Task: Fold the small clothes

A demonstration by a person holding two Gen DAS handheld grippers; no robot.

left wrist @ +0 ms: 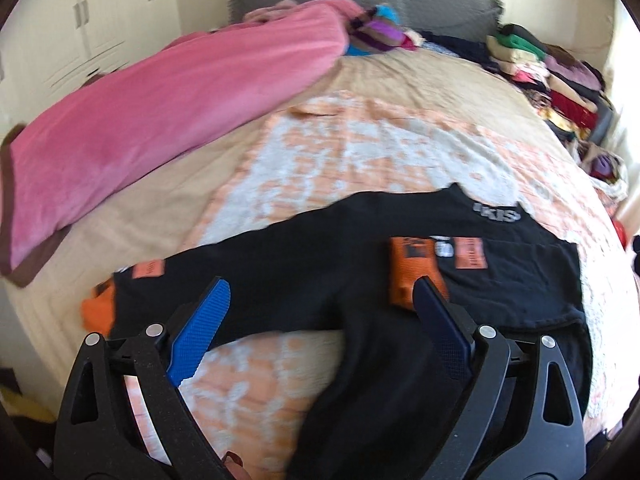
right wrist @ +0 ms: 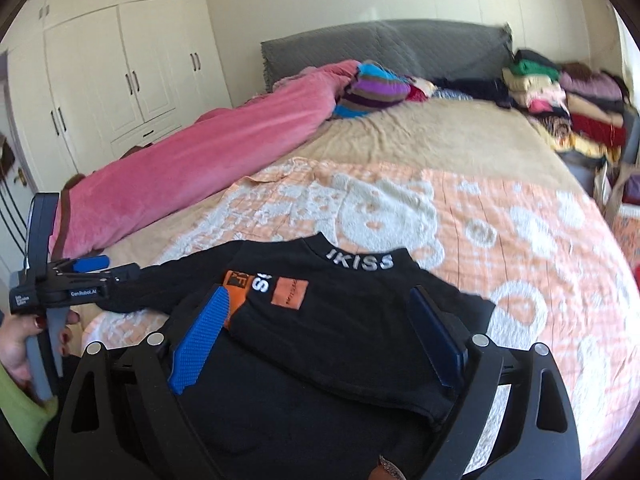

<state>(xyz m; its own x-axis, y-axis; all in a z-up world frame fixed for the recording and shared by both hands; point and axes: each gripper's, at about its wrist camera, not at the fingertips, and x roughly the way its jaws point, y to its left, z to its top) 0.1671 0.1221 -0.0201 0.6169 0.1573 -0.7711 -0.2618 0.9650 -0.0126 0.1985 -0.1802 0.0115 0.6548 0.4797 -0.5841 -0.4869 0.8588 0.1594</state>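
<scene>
A small black top (right wrist: 344, 332) with orange patches and white lettering on its collar lies on the bed. One side is folded over the body and its left sleeve (left wrist: 256, 264) stretches out flat to the left, ending in an orange cuff (left wrist: 98, 308). My left gripper (left wrist: 322, 292) hovers above the sleeve, jaws wide apart, nothing between the blue pads. My right gripper (right wrist: 320, 300) stands open over the folded body, clear of the cloth. In the right wrist view the left gripper (right wrist: 98, 266) shows at the left edge, held by a hand (right wrist: 20, 344).
An orange and white patterned blanket (right wrist: 500, 220) covers the near half of the bed. A rolled pink blanket (right wrist: 208, 160) lies along the left. Stacks of folded clothes (right wrist: 560, 100) line the far right, a striped bundle (right wrist: 372, 88) sits by the grey headboard (right wrist: 380, 44). White wardrobes (right wrist: 120, 80) stand at left.
</scene>
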